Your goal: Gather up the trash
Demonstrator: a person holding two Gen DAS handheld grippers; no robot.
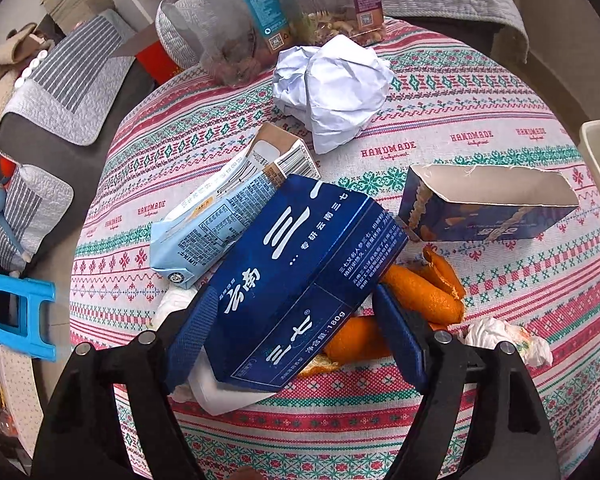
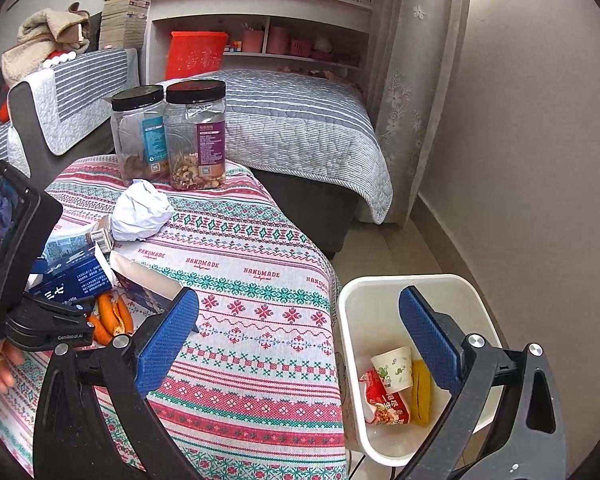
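**A:** What can't you make out from where you sit?

**B:** Plenty. A white crumpled thing (image 1: pixel 216 392) lies under the dark blue box (image 1: pixel 300 280); only its edge shows, so I can't say what it is. The orange peel (image 1: pixel 424 292) is half hidden behind the same box and my left pad. The wastebin (image 2: pixel 350 320) is cut by my right claw's finger, and its base runs out of the picture.

**A:** And the claws?

**B:** My left gripper (image 1: pixel 296 332) straddles the lower corner of the dark blue box, one pad against its left edge, the other just beside its right edge. I can't tell whether they press it. My right gripper (image 2: pixel 296 340) is spread wide with nothing between the pads, hanging over the table's edge and the wastebin.

**A:** The box itself?

**B:** Long, glossy navy, white characters on it, lying tilted across the heap on the patterned tablecloth (image 1: pixel 480 128). A pale blue carton (image 1: pixel 216 216) touches its upper left side, a torn open blue carton (image 1: pixel 488 208) sits near its right, and the ball of crumpled white paper (image 1: pixel 332 88) lies beyond it, apart. A crumpled tissue (image 1: pixel 504 336) lies right of the peel.

**A:** The bin?

**B:** Off the table's right side, holding a paper cup (image 2: pixel 394 368), a red wrapper (image 2: pixel 384 404) and something yellow.
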